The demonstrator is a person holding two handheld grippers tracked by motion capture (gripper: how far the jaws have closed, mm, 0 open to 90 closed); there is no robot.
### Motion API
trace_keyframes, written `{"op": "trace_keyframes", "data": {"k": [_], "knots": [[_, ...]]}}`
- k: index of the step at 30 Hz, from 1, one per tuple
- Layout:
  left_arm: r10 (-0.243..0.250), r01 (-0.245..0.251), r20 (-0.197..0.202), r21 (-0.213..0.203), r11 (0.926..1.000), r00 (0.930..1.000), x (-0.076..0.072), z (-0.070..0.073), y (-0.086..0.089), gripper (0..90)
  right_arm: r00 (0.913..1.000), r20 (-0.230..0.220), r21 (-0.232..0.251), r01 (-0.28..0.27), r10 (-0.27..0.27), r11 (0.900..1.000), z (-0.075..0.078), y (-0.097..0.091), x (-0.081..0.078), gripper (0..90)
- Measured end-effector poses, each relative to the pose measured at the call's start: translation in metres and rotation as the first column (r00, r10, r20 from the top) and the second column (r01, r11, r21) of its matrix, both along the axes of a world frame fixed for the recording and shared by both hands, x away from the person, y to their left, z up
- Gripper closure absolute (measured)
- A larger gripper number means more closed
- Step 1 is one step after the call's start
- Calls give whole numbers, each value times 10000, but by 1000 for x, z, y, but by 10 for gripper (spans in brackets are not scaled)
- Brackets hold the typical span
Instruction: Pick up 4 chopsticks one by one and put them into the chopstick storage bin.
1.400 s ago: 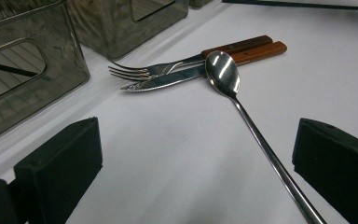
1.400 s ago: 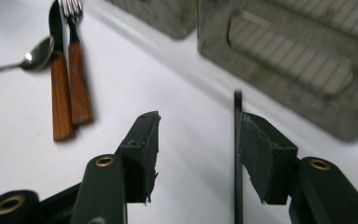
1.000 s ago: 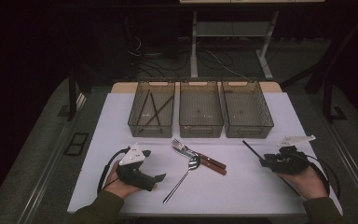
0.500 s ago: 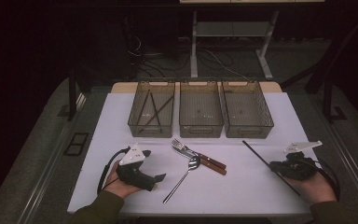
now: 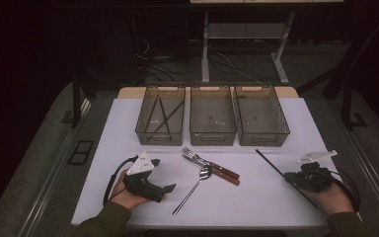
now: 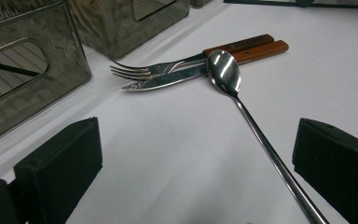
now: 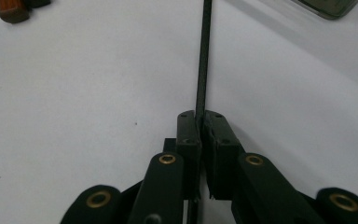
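A thin black chopstick (image 5: 271,165) lies slanted on the white table (image 5: 256,197) at the right. My right gripper (image 5: 288,177) has just been closing and is now shut on it. In the right gripper view the pads (image 7: 189,135) pinch the chopstick (image 7: 204,56), which runs straight ahead from my right gripper (image 7: 200,116). My left gripper (image 5: 170,187) rests open at the near left. In the left gripper view a long spoon (image 6: 223,70) runs between the wide jaws of my left gripper (image 6: 196,168), untouched. A fork (image 6: 135,71) and a knife (image 6: 168,80) with wooden handles lie beyond.
Three clear bins stand in a row at the back of the table. The left bin (image 5: 160,121) holds several dark chopsticks; the middle bin (image 5: 212,118) and right bin (image 5: 261,118) look bare. The spoon (image 5: 192,190), fork and knife (image 5: 217,168) lie mid-table.
My right gripper slid a little toward the near right edge along the chopstick, and its jaws closed on it. The left hand stayed still.
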State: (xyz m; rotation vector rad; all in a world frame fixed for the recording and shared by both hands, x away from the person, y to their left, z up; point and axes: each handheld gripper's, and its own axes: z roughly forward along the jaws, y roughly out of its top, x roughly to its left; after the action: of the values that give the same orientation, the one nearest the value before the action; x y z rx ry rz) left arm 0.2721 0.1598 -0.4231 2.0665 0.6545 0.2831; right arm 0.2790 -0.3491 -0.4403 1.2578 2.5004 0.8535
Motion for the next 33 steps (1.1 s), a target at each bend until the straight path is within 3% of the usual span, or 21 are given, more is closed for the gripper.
{"op": "trace_keyframes", "data": {"k": [7,17,33], "knots": [[-8,8,-6,-13,10000,10000,0,0,-1,10,10000,76,-140,-1,2,9999,0,2,0,860],[-40,40,2,-12,10000,10000,0,0,-1,10,10000,-56,129,-38,39,9999,2,0,2,864],[-62,62,-14,59,10000,10000,0,0,-1,10,9983,566,772,-163,119,9969,18,-5,1,863]]}}
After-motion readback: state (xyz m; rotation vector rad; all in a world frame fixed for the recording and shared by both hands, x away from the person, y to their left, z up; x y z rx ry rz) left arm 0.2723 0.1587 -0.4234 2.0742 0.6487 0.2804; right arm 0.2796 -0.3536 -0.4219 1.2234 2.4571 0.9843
